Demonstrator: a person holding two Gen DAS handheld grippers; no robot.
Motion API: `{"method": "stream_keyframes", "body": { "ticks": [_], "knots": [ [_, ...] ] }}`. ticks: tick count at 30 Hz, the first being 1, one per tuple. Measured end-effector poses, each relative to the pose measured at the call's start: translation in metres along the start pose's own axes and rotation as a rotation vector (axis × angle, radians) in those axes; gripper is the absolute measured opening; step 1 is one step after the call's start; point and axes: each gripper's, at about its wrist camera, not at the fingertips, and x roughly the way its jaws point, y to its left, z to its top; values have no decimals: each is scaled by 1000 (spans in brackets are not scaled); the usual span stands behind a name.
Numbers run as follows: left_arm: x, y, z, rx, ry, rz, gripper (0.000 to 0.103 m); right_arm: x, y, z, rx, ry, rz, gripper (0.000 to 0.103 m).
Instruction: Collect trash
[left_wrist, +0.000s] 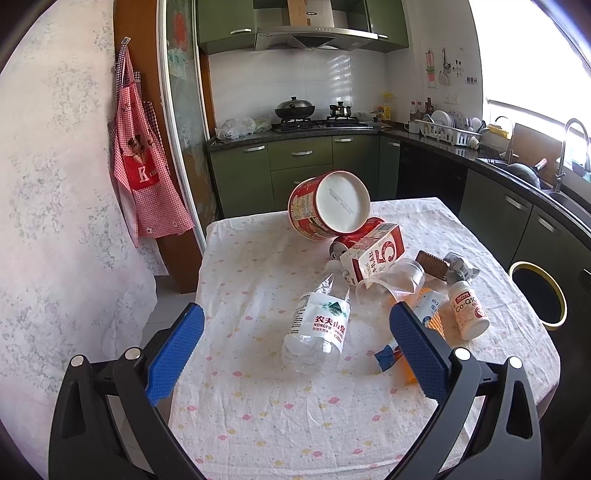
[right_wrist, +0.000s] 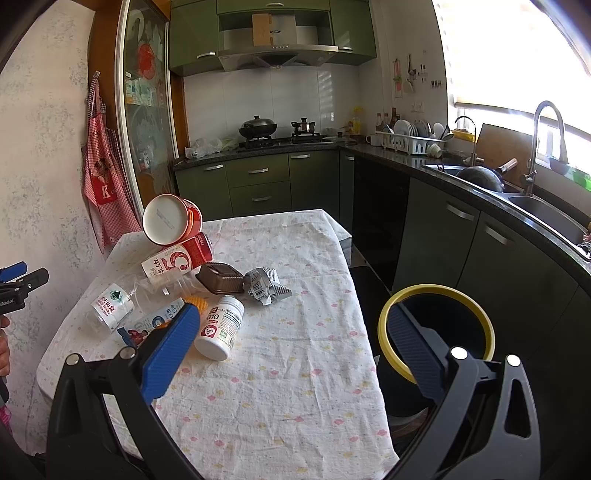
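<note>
nearby, yellow-rimmed bin (right_wrist: 439, 332) beside table (right_wrist: 295, 369)

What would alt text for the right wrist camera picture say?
An open two-finger gripper hovers over a cloth-covered table in a kitchen. Trash lies at the left: a white pill bottle, a red-and-white carton, a clear water bottle. A yellow-rimmed bin stands at the right.

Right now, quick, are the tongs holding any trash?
Left tongs: open, holding nothing, above the water bottle.
Right tongs: open, holding nothing, between the pill bottle and the bin.
</note>
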Motion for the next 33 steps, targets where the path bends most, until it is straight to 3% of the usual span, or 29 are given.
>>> {"method": "stream_keyframes", "body": {
  "ticks": [33],
  "knots": [
    [4,-3,-4,10,8,-4,99,7,1,-5,4,9,2,97]
  ]
}}
